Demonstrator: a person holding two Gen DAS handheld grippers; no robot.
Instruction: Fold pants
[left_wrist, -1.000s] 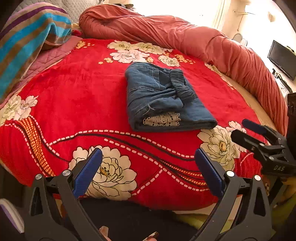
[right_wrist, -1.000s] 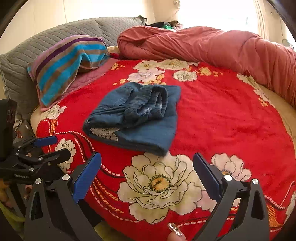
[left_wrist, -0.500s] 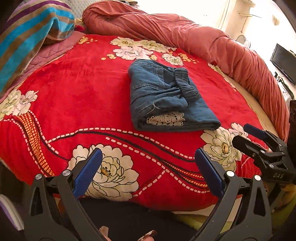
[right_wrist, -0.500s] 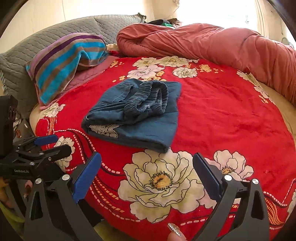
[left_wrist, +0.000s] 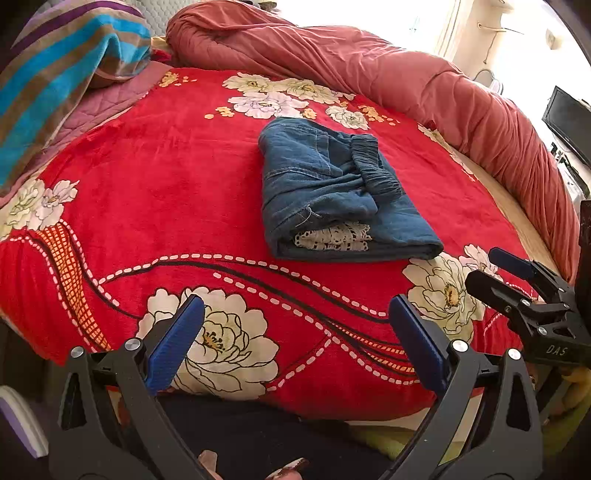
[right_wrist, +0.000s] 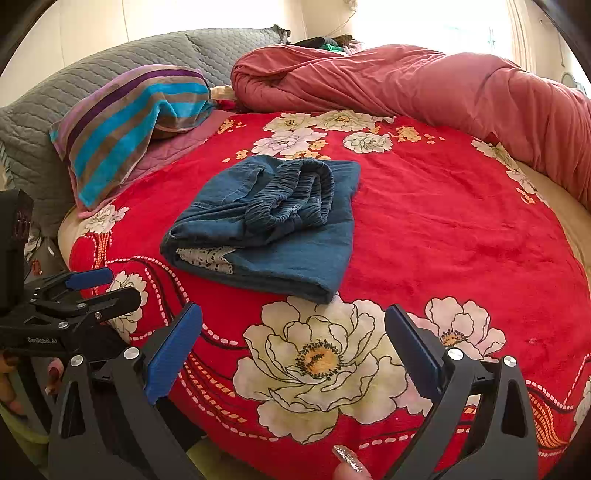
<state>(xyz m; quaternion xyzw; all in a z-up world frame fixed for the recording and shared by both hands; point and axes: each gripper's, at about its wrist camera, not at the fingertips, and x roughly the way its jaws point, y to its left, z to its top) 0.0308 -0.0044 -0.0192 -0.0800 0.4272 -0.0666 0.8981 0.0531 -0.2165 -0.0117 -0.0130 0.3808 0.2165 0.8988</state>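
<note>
Blue denim pants (left_wrist: 332, 195) lie folded into a compact bundle in the middle of the red floral blanket (left_wrist: 155, 192), with the elastic waistband on top and a strip of white lace showing at the near fold. The same pants (right_wrist: 273, 225) appear in the right wrist view. My left gripper (left_wrist: 295, 343) hangs open over the blanket's near edge, well short of the pants and holding nothing. My right gripper (right_wrist: 293, 345) is open too, above a large white flower, just short of the bundle's near corner. Each gripper shows at the side of the other's view.
A striped pillow (right_wrist: 129, 122) and a grey quilted headboard (right_wrist: 55, 107) sit at the back left. A rolled pink-red duvet (right_wrist: 424, 85) runs along the back and right side of the round bed. A dark screen (left_wrist: 569, 122) stands at the far right.
Both cameras have drifted slightly nearer the bed and the view shifted a little. The pants have not moved, and both grippers stay open.
</note>
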